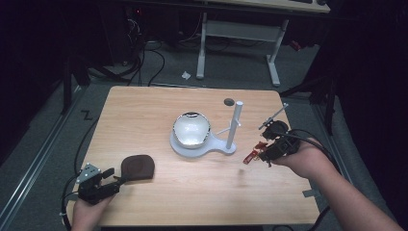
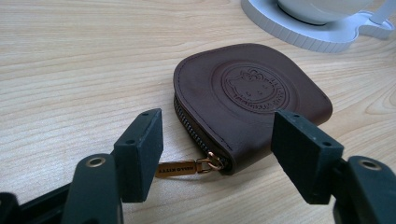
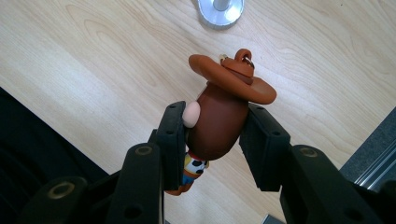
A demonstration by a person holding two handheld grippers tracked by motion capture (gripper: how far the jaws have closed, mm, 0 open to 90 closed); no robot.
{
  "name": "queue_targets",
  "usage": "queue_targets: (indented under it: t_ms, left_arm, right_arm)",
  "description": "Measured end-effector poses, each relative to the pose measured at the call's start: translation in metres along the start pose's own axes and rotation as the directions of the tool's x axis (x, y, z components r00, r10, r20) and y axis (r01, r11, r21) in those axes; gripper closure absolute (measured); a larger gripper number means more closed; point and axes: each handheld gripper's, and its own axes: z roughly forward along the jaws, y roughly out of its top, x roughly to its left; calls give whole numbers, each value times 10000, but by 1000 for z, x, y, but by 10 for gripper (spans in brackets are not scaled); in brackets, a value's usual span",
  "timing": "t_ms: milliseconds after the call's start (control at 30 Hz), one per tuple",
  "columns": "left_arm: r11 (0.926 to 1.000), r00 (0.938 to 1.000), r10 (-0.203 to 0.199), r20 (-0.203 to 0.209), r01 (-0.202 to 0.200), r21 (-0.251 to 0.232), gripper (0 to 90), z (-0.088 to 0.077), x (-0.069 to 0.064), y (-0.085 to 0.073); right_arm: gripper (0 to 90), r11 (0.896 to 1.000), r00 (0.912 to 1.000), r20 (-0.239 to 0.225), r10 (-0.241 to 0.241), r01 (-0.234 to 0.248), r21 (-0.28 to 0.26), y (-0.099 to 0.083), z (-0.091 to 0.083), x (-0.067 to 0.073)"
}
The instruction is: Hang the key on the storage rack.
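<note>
A brown leather coin pouch (image 2: pixel 252 93) with an embossed cat emblem lies flat on the wooden table, seen at the front left (image 1: pixel 138 167) in the high view. Its gold zipper pull (image 2: pixel 175 169) points toward my left gripper (image 2: pixel 219 158), which stands open with the pouch's near corner between its jaws, untouched. From above, the left gripper (image 1: pixel 115 177) sits just left of the pouch. My right gripper (image 3: pixel 212 140) is shut on the head of a small cowboy figure (image 3: pixel 219 112) with a brown hat, held above the table at the right (image 1: pixel 262 153).
A white stand (image 1: pixel 219 147) in the table's middle carries a shiny round bowl (image 1: pixel 191 129) and an upright post (image 1: pixel 234 122) with a side peg; the post's foot (image 3: pixel 220 9) lies ahead of the figure. A dark round hole (image 1: pixel 229 101) marks the far side. The table's right edge is close.
</note>
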Motion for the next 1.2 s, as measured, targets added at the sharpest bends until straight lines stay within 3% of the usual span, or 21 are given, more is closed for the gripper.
queue_targets:
  t_ms: [367, 400, 533, 633, 700, 1000, 1033, 1067, 1133, 1200]
  left_arm:
    - [9999, 9999, -113, 30, 113, -3, 345, 0, 2, -1]
    - [9999, 9999, -116, 23, 116, -11, 345, 0, 2, -1]
    - [9999, 9999, -125, 23, 125, -4, 345, 0, 2, -1]
    - [9999, 9999, -130, 24, 130, -6, 345, 0, 3, -1]
    - [9999, 9999, -135, 21, 135, -15, 345, 0, 3, -1]
    - [9998, 9998, -173, 16, 173, -41, 345, -1, 3, -1]
    - [9998, 9998, -176, 11, 176, -36, 345, -1, 4, -1]
    - [9998, 9998, -182, 14, 182, -36, 345, -1, 4, -1]
    - [9998, 9998, -185, 15, 185, -41, 345, -1, 4, -1]
    - [9998, 9998, -180, 14, 180, -42, 345, -1, 4, -1]
  right_arm:
    - [620, 9998, 10000, 34, -84, 84, -184, 16, -12, 0]
    - [620, 9999, 9999, 42, 106, -106, -133, 18, -14, 2]
    - [620, 9993, 9996, 83, -253, 255, -259, 26, -17, 3]
    - [620, 9998, 9999, 91, -53, 54, -188, 30, -21, 5]
    - [620, 9990, 9994, 129, -335, 339, -302, 34, -21, 5]
    - [620, 9984, 9988, 189, -450, 457, -345, 44, -28, 8]
    - [620, 9995, 9996, 184, -192, 197, -254, 44, -29, 10]
    - [620, 9986, 9990, 221, -396, 404, -353, 46, -29, 9]
    - [620, 9992, 9995, 229, -225, 232, -312, 48, -31, 11]
    - [620, 9978, 9983, 270, -509, 520, -413, 50, -32, 9]
